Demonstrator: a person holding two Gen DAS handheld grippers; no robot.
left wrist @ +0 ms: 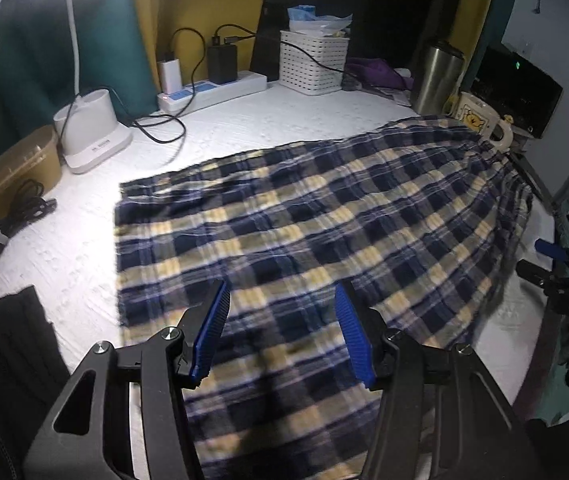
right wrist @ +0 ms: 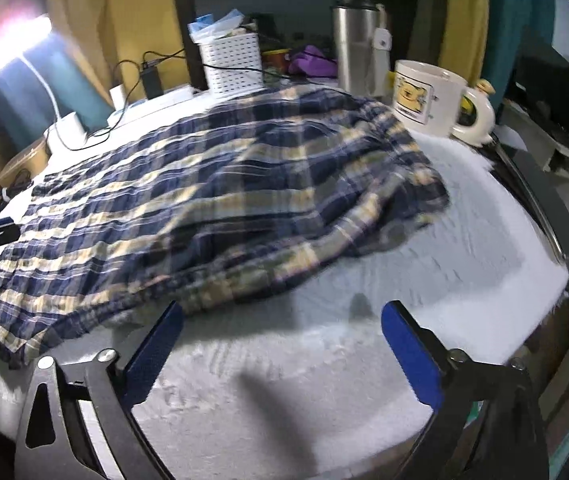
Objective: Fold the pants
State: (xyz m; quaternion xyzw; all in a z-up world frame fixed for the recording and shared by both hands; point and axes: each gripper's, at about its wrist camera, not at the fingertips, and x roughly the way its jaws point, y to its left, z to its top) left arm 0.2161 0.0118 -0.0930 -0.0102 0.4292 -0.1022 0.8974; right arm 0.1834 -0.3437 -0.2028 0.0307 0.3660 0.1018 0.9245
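Pants: the navy-and-cream plaid pants [left wrist: 316, 216] lay spread on the white textured table cover [left wrist: 220, 136], reaching toward its right edge, where the cloth bunched in folds.
Left gripper: the left gripper [left wrist: 282, 300] hung over the near part of the pants, its blue pads [left wrist: 214, 328] apart with nothing between them, only plaid cloth below.
Right gripper: the right gripper [right wrist: 282, 320] stood above bare cover just beside the pants' rumpled near edge, jaws spread wide and empty.
Mug: a cream mug [right wrist: 428, 96] with a cartoon print stood at the far right corner, close to the cloth.
Behind: a steel tumbler [right wrist: 354, 46], a white perforated basket [left wrist: 312, 60] and a power strip [left wrist: 212, 90] with chargers lined the back.
Left side: a white lamp base [left wrist: 92, 128] and coiled black cable [left wrist: 4, 228] sat well apart from the pants.
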